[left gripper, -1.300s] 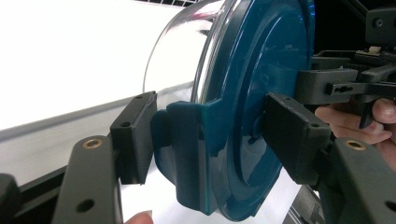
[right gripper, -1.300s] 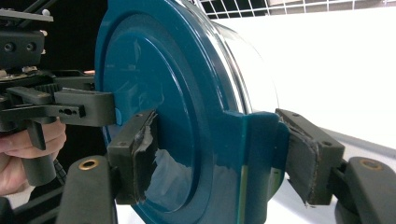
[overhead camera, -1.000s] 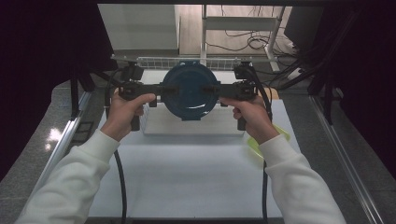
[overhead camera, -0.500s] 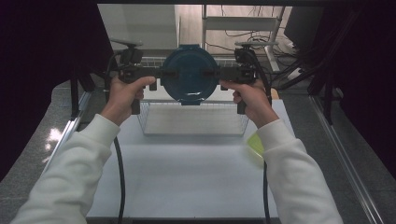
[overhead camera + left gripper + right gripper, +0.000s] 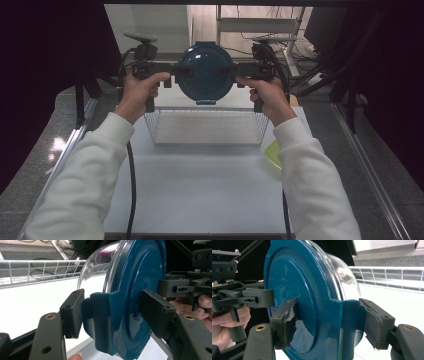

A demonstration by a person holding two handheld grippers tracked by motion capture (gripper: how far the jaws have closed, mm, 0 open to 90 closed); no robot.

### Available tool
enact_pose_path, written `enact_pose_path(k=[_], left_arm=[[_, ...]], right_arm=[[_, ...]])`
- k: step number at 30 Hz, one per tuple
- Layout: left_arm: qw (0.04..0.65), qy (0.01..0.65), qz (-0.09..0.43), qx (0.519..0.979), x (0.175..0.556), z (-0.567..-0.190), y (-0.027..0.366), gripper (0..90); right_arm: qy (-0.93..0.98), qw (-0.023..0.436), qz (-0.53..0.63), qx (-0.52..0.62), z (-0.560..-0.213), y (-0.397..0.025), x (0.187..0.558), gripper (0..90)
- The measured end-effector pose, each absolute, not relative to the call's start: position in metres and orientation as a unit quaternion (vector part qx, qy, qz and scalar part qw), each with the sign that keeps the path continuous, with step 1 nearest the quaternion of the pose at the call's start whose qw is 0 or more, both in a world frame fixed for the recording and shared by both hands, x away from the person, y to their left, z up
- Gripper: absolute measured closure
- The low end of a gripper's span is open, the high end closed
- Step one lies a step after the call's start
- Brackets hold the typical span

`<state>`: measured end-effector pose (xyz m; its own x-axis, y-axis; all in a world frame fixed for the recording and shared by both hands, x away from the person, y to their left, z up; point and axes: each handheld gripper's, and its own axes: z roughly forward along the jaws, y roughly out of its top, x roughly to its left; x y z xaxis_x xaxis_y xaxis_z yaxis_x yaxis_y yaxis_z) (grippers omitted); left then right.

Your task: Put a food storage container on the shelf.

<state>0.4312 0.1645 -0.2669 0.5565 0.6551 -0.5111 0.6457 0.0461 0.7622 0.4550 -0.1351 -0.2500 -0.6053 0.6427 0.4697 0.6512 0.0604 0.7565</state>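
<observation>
A round clear container with a dark blue lid hangs in the air above the far side of the table, tipped so its lid faces the high camera. My left gripper is shut on its left latch tab and my right gripper is shut on the right one. In the left gripper view the pads clamp the lid's latch, with the clear bowl behind it. In the right gripper view my gripper squeezes the lid's edge, and the lid's face stands upright.
A white wire basket stands on the white table just below the container; its rim shows as a wire rail. A yellow-green object lies at the table's right, partly under the right sleeve. Cables and dark frames crowd the back.
Both grippers have lifted the container up and away from the basket, which now shows in full beneath it. The grip on both sides is unchanged.
</observation>
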Motion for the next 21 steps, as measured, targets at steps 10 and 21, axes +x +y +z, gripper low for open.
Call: enact_pose_path(k=[10, 21], left_arm=[[0.543, 0.482, -0.025, 0.687, 0.452, -0.292, 0.162, 37.5], [0.536, 0.5, -0.045, 0.678, 0.468, -0.309, 0.16, 37.5]], right_arm=[[-0.73, 0.012, -0.499, -0.466, -0.268, -0.137, 0.475, 32.2], [-0.721, 0.033, -0.48, -0.499, -0.286, -0.136, 0.493, 30.0]])
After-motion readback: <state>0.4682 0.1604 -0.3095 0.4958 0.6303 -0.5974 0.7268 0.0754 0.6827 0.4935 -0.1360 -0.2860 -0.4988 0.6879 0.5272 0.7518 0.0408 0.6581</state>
